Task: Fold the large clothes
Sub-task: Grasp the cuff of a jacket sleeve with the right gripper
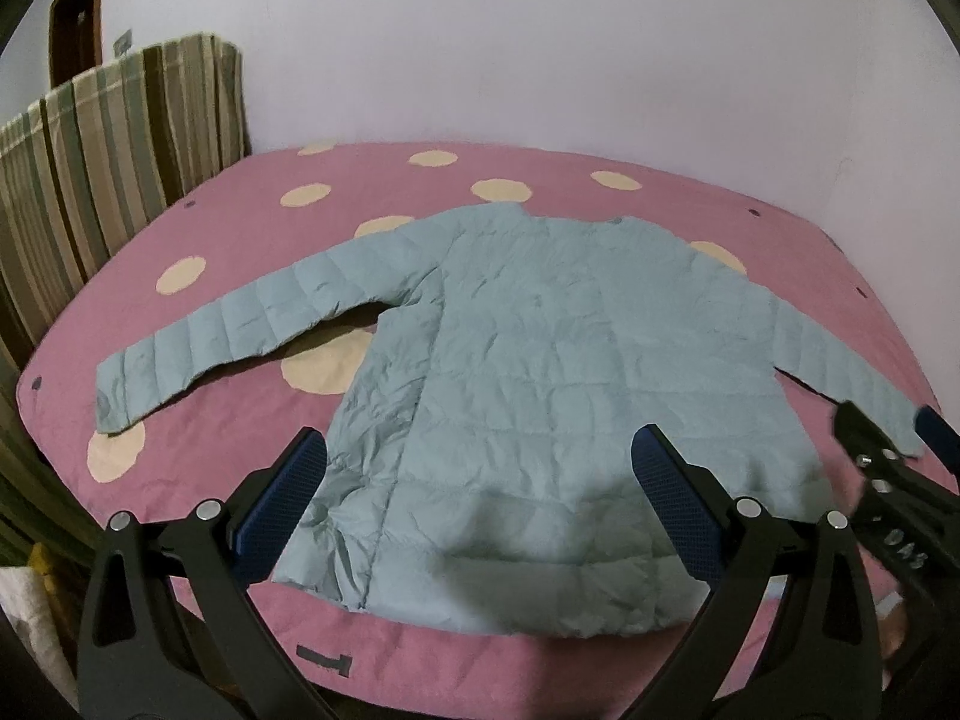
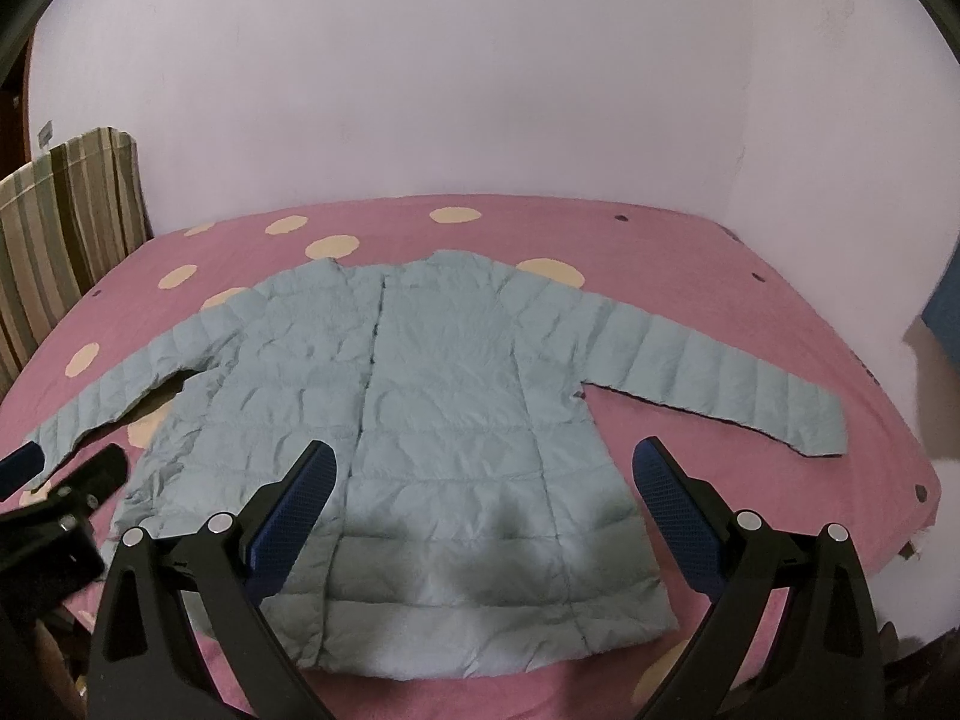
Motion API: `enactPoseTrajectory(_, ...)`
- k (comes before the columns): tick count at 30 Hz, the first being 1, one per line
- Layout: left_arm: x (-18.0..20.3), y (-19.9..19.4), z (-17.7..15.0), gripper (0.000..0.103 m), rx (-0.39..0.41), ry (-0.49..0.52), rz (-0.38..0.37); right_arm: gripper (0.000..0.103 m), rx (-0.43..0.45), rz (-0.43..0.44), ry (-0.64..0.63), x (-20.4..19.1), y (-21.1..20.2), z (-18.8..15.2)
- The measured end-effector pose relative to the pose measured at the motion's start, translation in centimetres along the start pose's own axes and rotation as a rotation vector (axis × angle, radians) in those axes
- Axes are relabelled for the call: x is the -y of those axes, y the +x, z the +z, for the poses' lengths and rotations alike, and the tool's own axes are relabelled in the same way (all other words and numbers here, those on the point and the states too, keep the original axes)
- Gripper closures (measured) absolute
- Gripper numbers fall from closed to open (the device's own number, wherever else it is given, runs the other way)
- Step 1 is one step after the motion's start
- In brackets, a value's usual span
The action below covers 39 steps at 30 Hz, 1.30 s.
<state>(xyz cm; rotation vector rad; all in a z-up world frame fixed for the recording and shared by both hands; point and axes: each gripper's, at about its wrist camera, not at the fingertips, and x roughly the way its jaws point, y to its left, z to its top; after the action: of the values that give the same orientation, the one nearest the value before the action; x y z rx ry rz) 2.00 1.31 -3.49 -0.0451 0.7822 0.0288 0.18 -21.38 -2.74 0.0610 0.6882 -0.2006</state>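
On the far left, a striped cloth (image 1: 114, 180) hangs beside the bed, next to a brown door (image 1: 75, 18). The bed has a pink cover (image 1: 252, 228) with big cream dots on it. A pale wall (image 1: 510, 42) stands behind the bed.

A light blue puffy jacket (image 1: 540, 372) lies flat in the middle of the pink cover. Its front is closed and faces up. The left sleeve (image 1: 222, 336) sticks out to the side and slopes down toward the near edge. The right sleeve (image 2: 720, 372) does the same on the other side. The bottom hem is close to the near edge of the bed.

The left gripper (image 1: 480, 510) is up in the air over the bottom of the jacket. Its two blue fingers (image 1: 282, 504) are spread wide and hold nothing. The right gripper (image 2: 480, 516) is beside it, also above the hem, with its fingers wide apart and nothing between them.
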Motion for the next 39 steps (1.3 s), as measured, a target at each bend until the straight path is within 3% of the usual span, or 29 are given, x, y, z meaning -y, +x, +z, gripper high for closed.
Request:
enactPoseTrajectory(7, -6.1, 5.2, 1.0, 0.002, -0.066, -0.137, 0.103, 0.004, -0.028, -0.036, 0.111, 3.7, 3.6, -0.2)
enactPoseTrajectory(14, -15.8, 12.5, 0.5, 0.002, -0.122, -0.334, 0.258, 0.005, -0.067, -0.091, 0.363, 12.9, 8.5, -0.7)
enactPoseTrajectory(19, -20.7, 16.2, -1.0, 0.002, -0.187, -0.406, 0.357, 0.005, -0.081, -0.196, 0.467, 18.5, 11.0, -1.3)
enactPoseTrajectory(21, -22.0, 17.2, -1.9, 0.002, -0.217, -0.426, 0.38, 0.014, -0.101, -0.23, 0.528, 21.2, 11.9, -2.0)
enactPoseTrajectory(24, -22.3, 17.3, -2.4, 0.002, -0.192, -0.393, 0.411, 0.032, -0.14, -0.249, 0.618, 24.0, 12.8, -3.3)
enactPoseTrajectory(32, -22.1, 17.7, -2.5, 0.002, -0.178, -0.397, 0.421, 0.032, -0.151, -0.212, 0.857, 30.0, 14.2, -6.8)
enactPoseTrajectory(39, -22.0, 17.8, -2.5, 0.002, -0.18, -0.396, 0.422, 0.032, -0.064, -0.212, 1.004, 33.9, 14.9, -8.0)
